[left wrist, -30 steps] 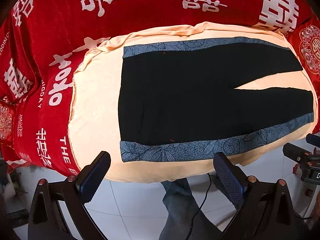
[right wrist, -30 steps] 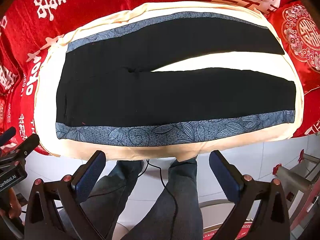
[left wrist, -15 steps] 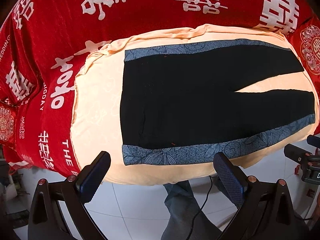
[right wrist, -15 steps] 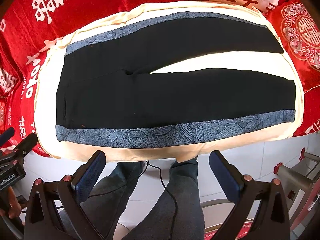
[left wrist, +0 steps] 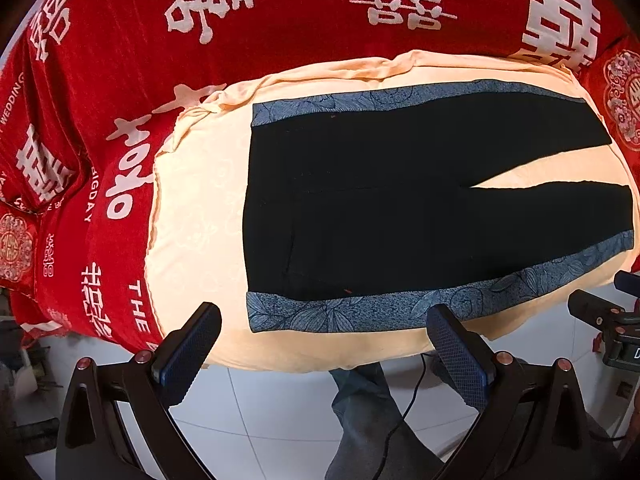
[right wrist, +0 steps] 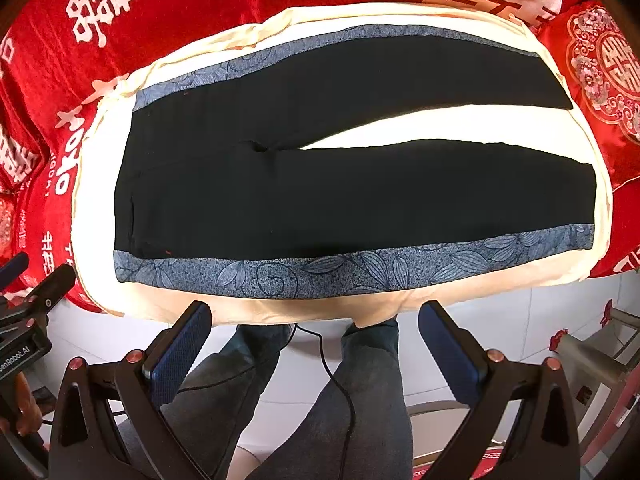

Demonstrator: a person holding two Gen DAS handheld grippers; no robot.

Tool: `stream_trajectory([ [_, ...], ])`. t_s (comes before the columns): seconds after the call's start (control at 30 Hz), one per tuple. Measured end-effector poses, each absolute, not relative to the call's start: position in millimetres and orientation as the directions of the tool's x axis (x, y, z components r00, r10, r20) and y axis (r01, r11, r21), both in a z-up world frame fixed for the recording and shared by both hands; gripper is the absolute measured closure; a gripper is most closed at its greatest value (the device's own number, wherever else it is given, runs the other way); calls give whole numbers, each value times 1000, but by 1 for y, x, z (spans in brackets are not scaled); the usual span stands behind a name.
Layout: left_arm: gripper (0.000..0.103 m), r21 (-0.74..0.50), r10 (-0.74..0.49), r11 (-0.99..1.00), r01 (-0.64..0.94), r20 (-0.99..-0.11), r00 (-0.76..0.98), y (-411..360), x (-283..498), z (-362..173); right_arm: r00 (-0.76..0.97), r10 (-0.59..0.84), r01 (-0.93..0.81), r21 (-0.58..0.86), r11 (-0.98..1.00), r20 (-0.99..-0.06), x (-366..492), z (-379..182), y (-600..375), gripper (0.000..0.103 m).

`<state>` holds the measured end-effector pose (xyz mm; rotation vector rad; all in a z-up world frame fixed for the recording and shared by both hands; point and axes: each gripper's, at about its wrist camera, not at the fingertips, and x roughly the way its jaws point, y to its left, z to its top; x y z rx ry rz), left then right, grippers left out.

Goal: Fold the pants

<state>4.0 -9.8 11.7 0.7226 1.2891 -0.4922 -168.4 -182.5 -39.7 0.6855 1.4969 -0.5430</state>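
Note:
Black pants (left wrist: 380, 208) (right wrist: 320, 184) with blue leaf-patterned side stripes lie flat on a cream cloth (left wrist: 196, 216) (right wrist: 400, 130). The waistband is at the left and the two legs spread apart toward the right. My left gripper (left wrist: 324, 328) hangs open just off the near edge, below the waist end of the near stripe (left wrist: 360, 312). My right gripper (right wrist: 314, 320) is open too, below the middle of the near stripe (right wrist: 360, 268). Neither gripper touches the pants. Nothing is between the fingers of either one.
A red blanket (left wrist: 120, 80) (right wrist: 160, 4) with white characters covers the bed around the cream cloth. A person's legs in grey trousers (right wrist: 340, 400) stand on white floor tiles (left wrist: 260, 408) by the bed edge, with a black cable (right wrist: 340, 380). Metal furniture (right wrist: 592, 356) stands at the right.
In the left wrist view the pants have slid slightly down in the frame. In the right wrist view the scene has barely shifted. Both grippers stay open.

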Motion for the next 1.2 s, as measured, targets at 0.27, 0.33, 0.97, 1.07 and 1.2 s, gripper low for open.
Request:
stream_trajectory([
  [0.27,0,171,36,704,690,-978,205,-15,-4,14,39,128,710,118,694,-991,-175,-44,-196,0],
  [0.33,0,178,45,712,679,-977,208,-16,-6,16,47,132,704,127,699,-990,-176,-43,-199,0],
  [0.97,0,18,-7,930,367,-998,66,30,-30,-1,193,339,642,380,666,-921,-206,-62,-218,0],
  [1.07,0,1,-25,939,344,-997,71,48,-20,-12,265,407,643,475,601,-874,-203,-74,-204,0],
  [1.2,0,-87,-102,944,320,-994,30,69,-1,-55,354,524,636,611,472,-774,-194,-115,-173,0],
])
